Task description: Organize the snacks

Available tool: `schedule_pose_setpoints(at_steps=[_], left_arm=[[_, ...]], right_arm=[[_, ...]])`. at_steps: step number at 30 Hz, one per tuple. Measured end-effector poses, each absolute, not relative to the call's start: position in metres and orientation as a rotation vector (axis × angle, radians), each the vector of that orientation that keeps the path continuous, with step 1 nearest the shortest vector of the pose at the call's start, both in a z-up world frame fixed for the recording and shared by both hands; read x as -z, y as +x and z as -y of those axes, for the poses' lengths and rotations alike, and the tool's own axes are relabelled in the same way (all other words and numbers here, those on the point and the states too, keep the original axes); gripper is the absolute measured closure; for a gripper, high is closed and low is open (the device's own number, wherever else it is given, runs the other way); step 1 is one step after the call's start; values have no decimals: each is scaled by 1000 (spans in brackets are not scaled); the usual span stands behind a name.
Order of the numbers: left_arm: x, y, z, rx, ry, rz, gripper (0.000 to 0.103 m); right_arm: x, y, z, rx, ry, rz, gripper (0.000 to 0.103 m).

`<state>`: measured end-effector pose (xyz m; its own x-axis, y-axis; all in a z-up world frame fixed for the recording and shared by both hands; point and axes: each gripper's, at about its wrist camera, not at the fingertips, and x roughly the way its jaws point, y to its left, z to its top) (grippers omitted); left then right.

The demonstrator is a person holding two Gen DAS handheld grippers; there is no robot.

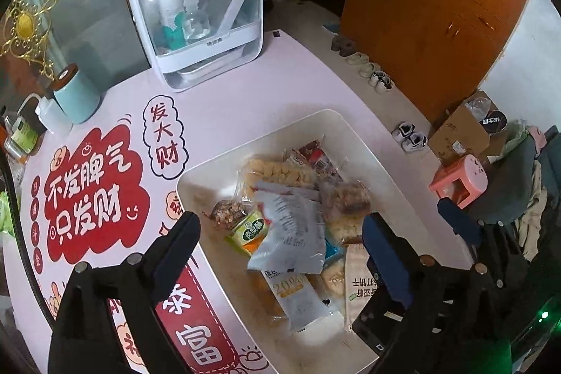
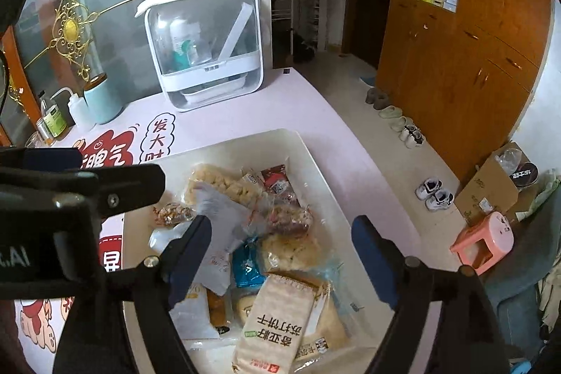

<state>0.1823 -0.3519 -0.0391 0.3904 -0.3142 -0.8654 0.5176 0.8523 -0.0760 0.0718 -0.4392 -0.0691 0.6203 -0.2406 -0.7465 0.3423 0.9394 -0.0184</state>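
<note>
1. Snacks lie piled in a white tray (image 1: 336, 121) near the table's (image 1: 245, 93) right edge; none is outside it.
2. Left gripper (image 1: 280, 233): jaws spread wide, empty, hovering over the tray's near half, silver packet (image 1: 291, 226) between them.
3. Right gripper (image 2: 280, 233): jaws spread, empty, above the cracker pack (image 2: 277, 318).
4. Cracker pack's long axis runs near-to-far, just below and in front of the right gripper, so the right looks nearer to it.
5. White storage box (image 2: 210, 51) stands at the far edge.
</note>
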Motion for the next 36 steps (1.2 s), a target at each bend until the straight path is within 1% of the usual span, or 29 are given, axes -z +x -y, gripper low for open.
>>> schedule_pose_setpoints(at_steps=[18,30,36], left_arm=[[41,153,316,486,227,-1038,10],[70,114,238,409,181,-1123,10],[75,97,197,361,183,-1132,10]], right_arm=[[76,53,411,311,120,-871,20],[100,29,367,258,115,-952,20],[102,17,338,232,106,-972,20]])
